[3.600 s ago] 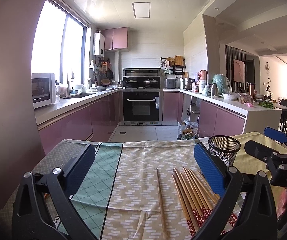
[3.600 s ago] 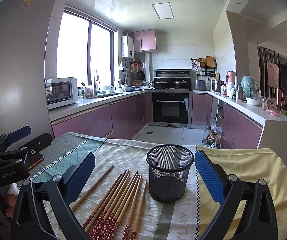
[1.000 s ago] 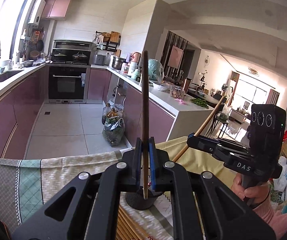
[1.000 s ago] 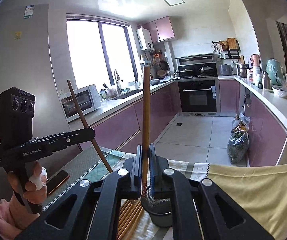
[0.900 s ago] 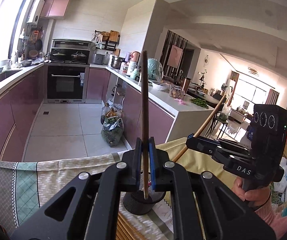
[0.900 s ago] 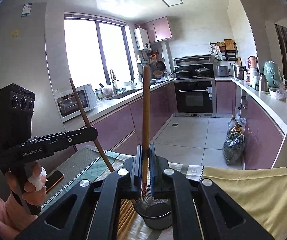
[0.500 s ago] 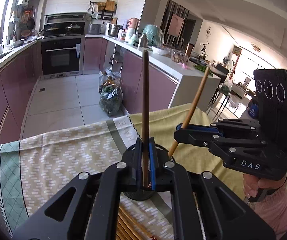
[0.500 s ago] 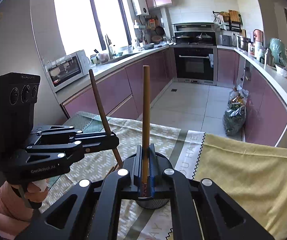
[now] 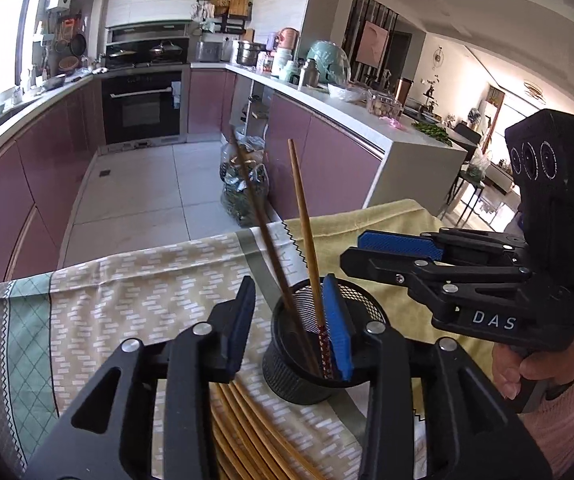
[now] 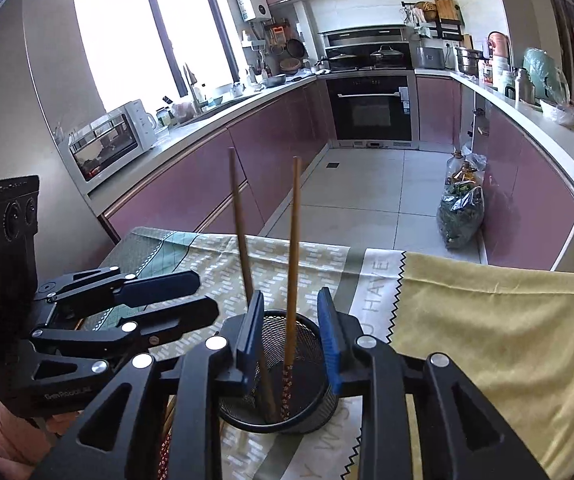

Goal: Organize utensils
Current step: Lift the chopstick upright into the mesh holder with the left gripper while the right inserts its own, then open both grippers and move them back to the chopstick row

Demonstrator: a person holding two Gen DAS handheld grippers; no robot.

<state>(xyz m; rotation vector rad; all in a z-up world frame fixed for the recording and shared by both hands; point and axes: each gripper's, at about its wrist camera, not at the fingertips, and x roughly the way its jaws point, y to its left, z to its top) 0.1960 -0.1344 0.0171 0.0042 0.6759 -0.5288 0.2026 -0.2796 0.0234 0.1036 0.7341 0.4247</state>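
A black mesh cup [image 9: 291, 380] stands on the patterned tablecloth [image 9: 147, 280], and two wooden chopsticks stand in it. In the left wrist view the dark chopstick [image 9: 261, 216] leans left and the lighter chopstick [image 9: 305, 224] stands beside the right blue pad. My left gripper [image 9: 289, 320] hovers over the cup, its jaws opening, with no pad pressing a chopstick. My right gripper [image 10: 290, 332] also straddles the cup [image 10: 311, 412], its jaws opening around the free lighter chopstick [image 10: 294, 240]. The other chopstick [image 10: 241, 224] leans left. Each gripper shows in the other's view: right [image 9: 353, 250], left [image 10: 207, 294].
Several loose chopsticks [image 9: 247, 432] lie on the cloth just in front of the cup. A yellow cloth [image 10: 487, 320] covers the table's right part. A person's hand [image 9: 527, 368] holds the right gripper's handle. Beyond the table's far edge lies the kitchen floor with a bag [image 10: 461, 212].
Both grippers have come down over the cup and let go of their chopsticks. The jaws, shut on a chopstick each before, now stand apart, and both chopsticks rest in the cup.
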